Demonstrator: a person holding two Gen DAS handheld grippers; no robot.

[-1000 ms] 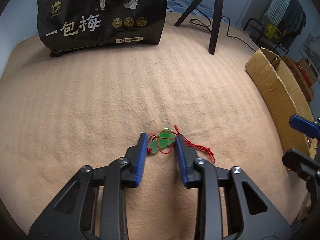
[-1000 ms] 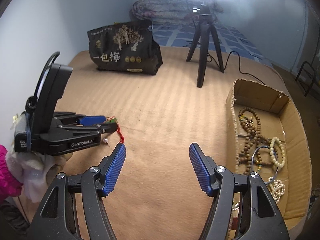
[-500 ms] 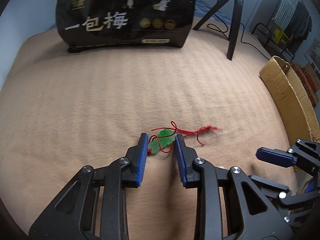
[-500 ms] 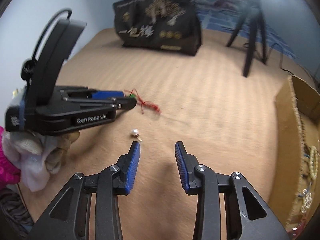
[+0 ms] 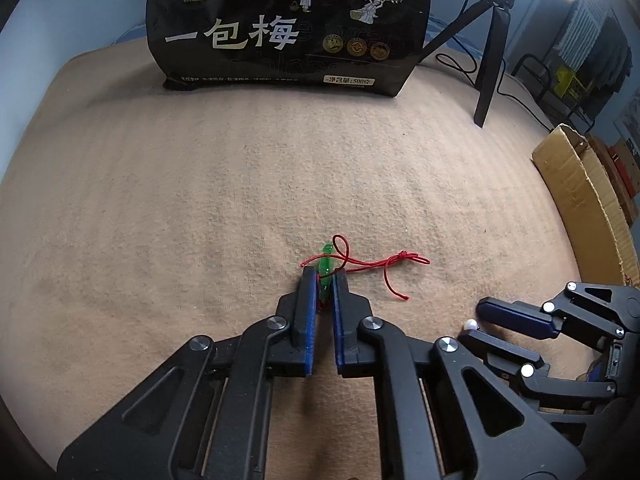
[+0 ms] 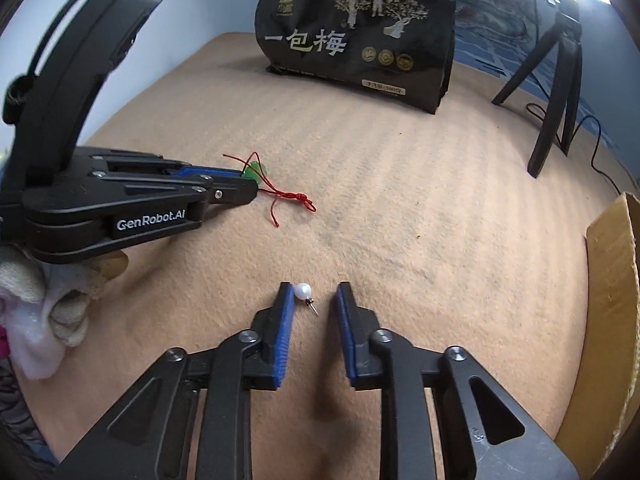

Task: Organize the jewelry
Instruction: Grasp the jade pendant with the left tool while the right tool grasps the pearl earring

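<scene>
My left gripper (image 5: 324,276) is shut on a green pendant (image 5: 326,264) with a red cord (image 5: 384,266) that trails to the right over the tan blanket. In the right wrist view the left gripper (image 6: 250,184) is at the left with the pendant (image 6: 256,170) at its tips. My right gripper (image 6: 312,294) is open and low on the blanket, its pads on either side of a small white pearl earring (image 6: 301,291) with a metal pin. The pearl lies close to the left pad. The pearl (image 5: 471,325) also shows between the right gripper's fingers in the left wrist view.
A black snack bag (image 5: 288,28) stands at the back. A black tripod (image 5: 492,52) with a cable stands at the back right. A cardboard box (image 5: 584,204) lies along the right edge, its wall (image 6: 612,280) near my right gripper.
My left gripper has shut on the green pendant. My right gripper has moved left and down to the pearl earring and narrowed around it.
</scene>
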